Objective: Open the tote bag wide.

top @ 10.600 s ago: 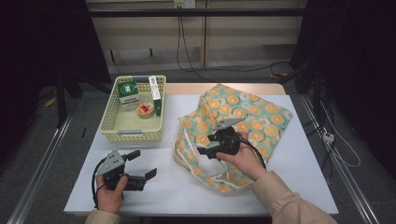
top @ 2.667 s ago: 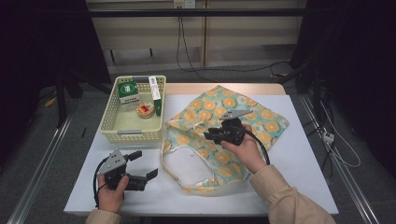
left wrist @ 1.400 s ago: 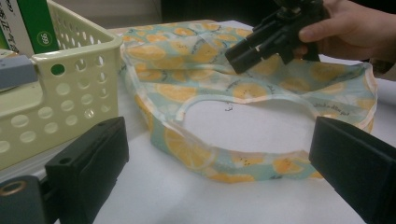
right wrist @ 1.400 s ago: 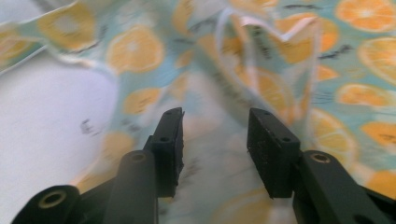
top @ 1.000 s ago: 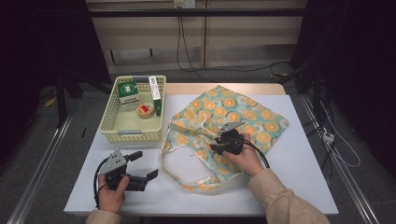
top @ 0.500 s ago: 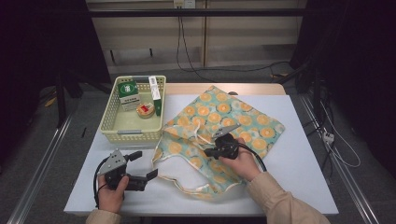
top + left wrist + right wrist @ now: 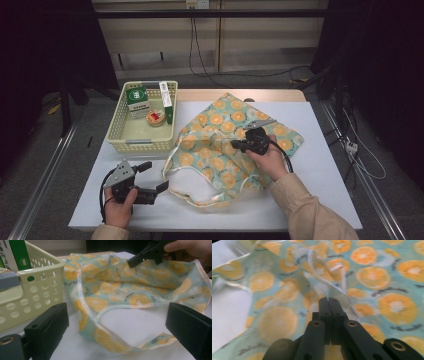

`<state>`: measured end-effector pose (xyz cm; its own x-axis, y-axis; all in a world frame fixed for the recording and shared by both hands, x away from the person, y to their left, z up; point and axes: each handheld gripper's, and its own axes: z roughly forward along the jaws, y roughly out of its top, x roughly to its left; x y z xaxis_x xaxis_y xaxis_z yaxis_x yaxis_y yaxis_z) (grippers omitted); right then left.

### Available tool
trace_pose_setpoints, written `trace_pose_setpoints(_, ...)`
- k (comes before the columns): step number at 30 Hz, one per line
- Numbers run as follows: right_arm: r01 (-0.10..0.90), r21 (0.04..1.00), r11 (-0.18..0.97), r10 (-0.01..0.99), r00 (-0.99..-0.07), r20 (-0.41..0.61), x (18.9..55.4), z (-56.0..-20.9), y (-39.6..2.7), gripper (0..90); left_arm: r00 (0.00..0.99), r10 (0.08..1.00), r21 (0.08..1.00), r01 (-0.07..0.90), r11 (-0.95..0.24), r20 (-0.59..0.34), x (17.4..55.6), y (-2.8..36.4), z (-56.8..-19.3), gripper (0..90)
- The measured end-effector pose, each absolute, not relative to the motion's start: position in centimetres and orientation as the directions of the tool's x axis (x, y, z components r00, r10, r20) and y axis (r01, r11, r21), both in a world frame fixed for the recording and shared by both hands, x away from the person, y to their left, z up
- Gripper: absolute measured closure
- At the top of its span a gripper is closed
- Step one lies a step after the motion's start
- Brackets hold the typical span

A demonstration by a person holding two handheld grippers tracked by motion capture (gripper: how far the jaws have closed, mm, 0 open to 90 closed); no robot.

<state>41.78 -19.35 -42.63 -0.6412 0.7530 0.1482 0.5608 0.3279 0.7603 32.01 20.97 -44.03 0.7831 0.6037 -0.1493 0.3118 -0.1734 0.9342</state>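
We have the right gripper pinched tight on the bag, lying mid-table beside the basket. Our left gripper waits wide open, holding nothing. Its mouth isn't spread yet; the basket's items aren't packed.

- The surface carries a basket at its far left and a cloth bag spread across its middle.
- The basket stands just left of the bag, close beside its near-left edge.
- Inside the basket, a box stands against the far wall, a slim carton leans along the right wall, and a small round tin lies between them.
- The bag's strap loops toward the near edge of the surface.
- The left gripper sits at the near left corner, in front of the basket and left of the strap.
- The right gripper is over the bag's middle, jaws pinched on a fold of it.
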Motion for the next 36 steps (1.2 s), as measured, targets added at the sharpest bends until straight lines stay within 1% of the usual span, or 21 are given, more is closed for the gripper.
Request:
trace_pose_setpoints(4,0.565,0.749,0.347,0.780,-0.617,0.104,42.5,-43.3,-20.2,90.0,0.786,0.600,0.933,0.313,-0.176,-0.150,32.0,20.9,-44.0,4.7)
trace_pose_setpoints(9,0.584,0.739,0.335,0.792,-0.599,0.115,43.2,-44.6,-20.3,90.0,0.784,0.603,0.933,0.313,-0.176,-0.149,32.0,21.0,-44.0,4.7)
trace_pose_setpoints(13,0.595,0.719,0.360,0.798,-0.596,0.093,43.5,-45.6,-19.9,88.9,0.783,0.604,0.934,0.313,-0.174,-0.150,32.0,21.0,-44.0,4.7)
trace_pose_setpoints(18,0.577,0.713,0.399,0.787,-0.615,0.058,43.3,-45.9,-19.4,77.4,0.783,0.603,0.935,0.312,-0.171,-0.151,32.0,21.1,-44.0,4.7)
trace_pose_setpoints(21,0.566,0.713,0.414,0.783,-0.620,0.037,43.0,-45.6,-19.0,66.3,0.783,0.603,0.934,0.312,-0.171,-0.151,32.0,21.1,-44.0,4.7)
trace_pose_setpoints(23,0.554,0.724,0.411,0.779,-0.627,0.037,42.7,-45.2,-18.7,61.0,0.786,0.598,0.935,0.312,-0.169,-0.154,32.0,21.1,-44.0,4.7)
trace_pose_setpoints(26,0.536,0.740,0.407,0.775,-0.631,0.031,42.3,-44.7,-18.0,49.9,0.786,0.599,0.935,0.312,-0.171,-0.153,32.0,21.0,-44.0,4.7)
trace_pose_setpoints(29,0.512,0.753,0.413,0.769,-0.639,0.013,41.8,-44.2,-17.3,43.5,0.784,0.601,0.934,0.314,-0.169,-0.155,32.0,21.0,-44.0,4.7)
trace_pose_setpoints(30,0.502,0.757,0.418,0.764,-0.645,0.006,41.6,-44.1,-17.1,41.8,0.785,0.600,0.933,0.315,-0.171,-0.155,32.0,21.0,-44.0,4.7)
trace_pose_setpoints(33,0.483,0.760,0.435,0.743,-0.670,0.001,41.2,-43.9,-16.5,41.4,0.785,0.600,0.934,0.314,-0.170,-0.155,32.0,21.0,-44.0,4.7)
trace_pose_setpoints(34,0.473,0.764,0.440,0.734,-0.679,-0.003,41.1,-43.8,-16.3,42.5,0.785,0.600,0.934,0.314,-0.168,-0.156,32.0,21.0,-44.0,4.7)
trace_pose_setpoints(36,0.461,0.765,0.449,0.713,-0.701,0.004,40.8,-43.8,-15.9,47.4,0.784,0.602,0.934,0.314,-0.169,-0.154,32.0,21.0,-44.0,4.7)
